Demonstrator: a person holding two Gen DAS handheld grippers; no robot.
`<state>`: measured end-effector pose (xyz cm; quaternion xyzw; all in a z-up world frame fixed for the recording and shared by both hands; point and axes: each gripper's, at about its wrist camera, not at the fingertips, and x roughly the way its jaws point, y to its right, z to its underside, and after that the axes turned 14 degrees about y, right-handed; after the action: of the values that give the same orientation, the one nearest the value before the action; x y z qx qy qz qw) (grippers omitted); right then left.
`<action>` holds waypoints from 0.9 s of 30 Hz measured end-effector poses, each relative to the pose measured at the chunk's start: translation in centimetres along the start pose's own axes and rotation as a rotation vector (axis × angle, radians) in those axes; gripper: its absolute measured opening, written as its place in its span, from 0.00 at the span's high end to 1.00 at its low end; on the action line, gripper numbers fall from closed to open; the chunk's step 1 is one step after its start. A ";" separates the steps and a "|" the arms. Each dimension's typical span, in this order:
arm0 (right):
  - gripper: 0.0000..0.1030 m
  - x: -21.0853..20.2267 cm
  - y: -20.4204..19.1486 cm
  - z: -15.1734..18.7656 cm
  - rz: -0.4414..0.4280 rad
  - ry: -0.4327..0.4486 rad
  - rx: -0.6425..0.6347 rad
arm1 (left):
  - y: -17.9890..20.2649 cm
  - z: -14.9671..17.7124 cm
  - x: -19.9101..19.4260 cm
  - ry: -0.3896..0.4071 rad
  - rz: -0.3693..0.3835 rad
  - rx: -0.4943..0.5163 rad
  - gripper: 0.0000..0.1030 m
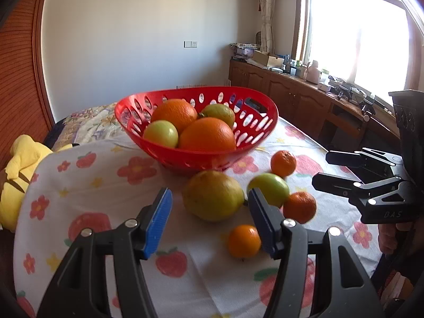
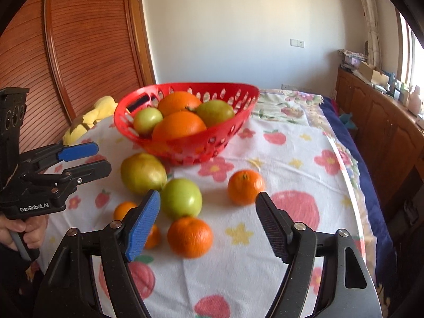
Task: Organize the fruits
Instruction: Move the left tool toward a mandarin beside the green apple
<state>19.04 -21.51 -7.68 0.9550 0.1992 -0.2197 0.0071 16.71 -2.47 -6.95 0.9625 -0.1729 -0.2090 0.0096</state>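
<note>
The left tongs (image 1: 210, 206) stood spread, their ribbed blue pads (image 1: 159, 220) pinching nothing, with the big yellow-green lemon (image 1: 213, 195) just beyond the gap at twelve o'clock. The right tongs (image 2: 208, 209) were likewise spread and empty, above a dimpled mandarin (image 2: 189, 237) on the cloth. At eleven o'clock from it sat a smooth green apple (image 2: 181, 198), touching the lemon; another mandarin (image 2: 246, 186) lay apart at one o'clock, and a third (image 2: 123, 210) showed partly behind the blue pad. All rested on a woven white cloth (image 2: 291, 143) printed with flowers and strawberries. Farther off at twelve o'clock stood the glossy red plastic basket (image 2: 185, 148), oval-holed, holding two oranges and two green fruits.
</note>
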 end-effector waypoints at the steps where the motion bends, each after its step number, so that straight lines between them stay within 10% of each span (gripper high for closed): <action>1: 0.27 -0.2 -0.2 0.4 0.004 0.000 -0.001 | 0.3 0.3 -0.1 -0.001 0.001 -0.001 0.41; 27: 0.46 0.6 -1.9 3.6 -0.018 -0.048 0.035 | 2.0 5.2 -1.3 -0.054 0.009 -0.004 0.41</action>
<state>17.29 -19.95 -10.99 0.9476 0.2036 -0.2459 -0.0065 12.81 -3.60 -10.96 0.9556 -0.1772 -0.2353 0.0079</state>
